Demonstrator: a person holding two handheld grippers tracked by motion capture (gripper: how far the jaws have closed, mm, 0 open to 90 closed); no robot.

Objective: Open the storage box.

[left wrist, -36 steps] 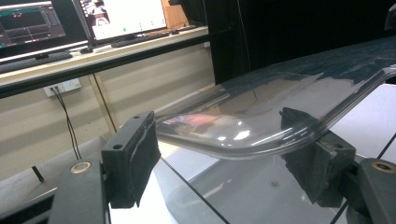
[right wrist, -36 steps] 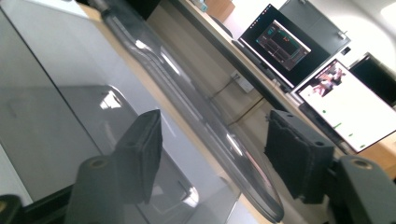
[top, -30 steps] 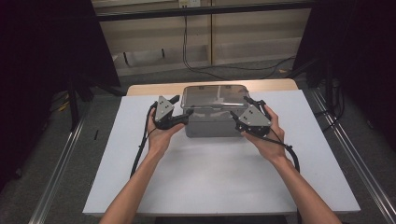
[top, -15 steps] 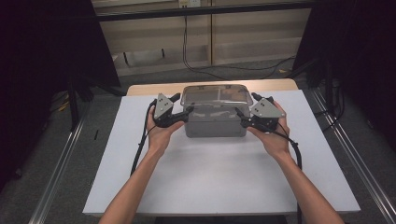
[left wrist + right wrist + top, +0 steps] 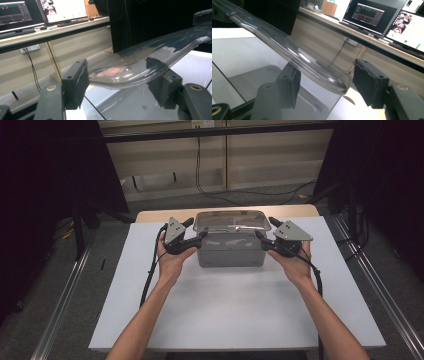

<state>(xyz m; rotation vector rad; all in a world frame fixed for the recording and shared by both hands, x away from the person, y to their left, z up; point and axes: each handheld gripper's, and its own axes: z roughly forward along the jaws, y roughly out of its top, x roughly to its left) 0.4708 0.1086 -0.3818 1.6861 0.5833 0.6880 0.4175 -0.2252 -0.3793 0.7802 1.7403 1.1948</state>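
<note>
My left gripper (image 5: 202,238) and right gripper (image 5: 259,237) have been closing, jaws half-wide around the lid (image 5: 231,220) ends. It looks thin, bendy, slippery; I grab its rims.

Occlusions and cut-offs
Clear lid (image 5: 155,60) cut by both gripper views' edges; bin (image 5: 230,251) contents unreadable through glare.

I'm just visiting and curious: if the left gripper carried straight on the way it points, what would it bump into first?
Most likely the clear lid of the grey box: its curved end already lies between the left gripper jaws, which have just been closing. Whether the pads touch it yet, I cannot tell.
</note>
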